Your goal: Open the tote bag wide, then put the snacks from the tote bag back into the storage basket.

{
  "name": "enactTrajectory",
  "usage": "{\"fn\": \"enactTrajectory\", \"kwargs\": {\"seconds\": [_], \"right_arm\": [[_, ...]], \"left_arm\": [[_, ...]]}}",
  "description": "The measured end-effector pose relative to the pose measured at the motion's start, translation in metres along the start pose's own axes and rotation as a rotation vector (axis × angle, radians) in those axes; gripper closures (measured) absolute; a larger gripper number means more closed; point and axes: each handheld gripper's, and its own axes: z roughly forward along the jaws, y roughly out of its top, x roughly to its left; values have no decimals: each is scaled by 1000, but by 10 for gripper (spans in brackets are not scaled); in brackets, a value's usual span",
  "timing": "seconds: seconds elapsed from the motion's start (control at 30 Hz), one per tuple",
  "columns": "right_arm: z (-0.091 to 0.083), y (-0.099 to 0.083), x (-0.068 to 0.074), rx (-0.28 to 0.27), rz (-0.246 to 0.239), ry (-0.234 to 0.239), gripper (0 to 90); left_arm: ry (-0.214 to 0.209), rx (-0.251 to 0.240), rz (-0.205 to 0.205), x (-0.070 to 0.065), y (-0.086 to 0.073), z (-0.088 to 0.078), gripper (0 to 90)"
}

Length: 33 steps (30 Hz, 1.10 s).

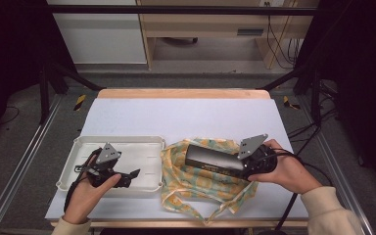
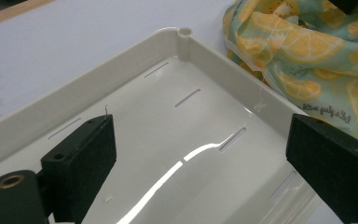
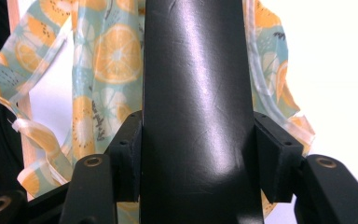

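High view: right tool (image 1: pixel 247 169) clamps black box (image 1: pixel 213 162) over cloth (image 1: pixel 186 183); left tool (image 1: pixel 127 177), jaws apart, hovers over tray (image 1: pixel 142 142). Keep box level, grip firm.

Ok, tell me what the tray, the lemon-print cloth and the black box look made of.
Tray: looks like moulded plastic, off-white and glossy, judging by the bright glare streak and rounded rim.
Cloth: thin, slightly sheer fabric, soft and crumpled into folds.
Black box: smooth, semi-gloss hard surface with fine scratches; plastic or coated card, unclear.
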Motion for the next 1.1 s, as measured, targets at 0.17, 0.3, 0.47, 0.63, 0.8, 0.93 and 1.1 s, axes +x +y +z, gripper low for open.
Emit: {"fn": "enactTrajectory", "kwargs": {"seconds": [0.17,0.3,0.47,0.63,0.8,0.93,1.1], "right_arm": [[-4,4,0,-14,-3,-4,436],[-7,8,-1,-28,-8,-11,436],[-10,15,-2,-38,-2,-38,436],[-13,27,-4,-64,11,-52,436],[-13,40,-6,-75,9,-55,436],[-12,54,-7,-79,4,-57,436],[-10,72,-9,-96,-17,-50,436]], "left_arm": [[3,-6,-5,1,0,-2,85],[12,-12,-13,5,-1,-5,85],[26,-20,-28,11,-2,-11,86],[43,-32,-42,18,-2,-17,85],[74,-40,-65,29,-7,-25,85],[93,-45,-90,40,-12,-31,86],[121,-60,-120,51,-16,-38,85]]}}
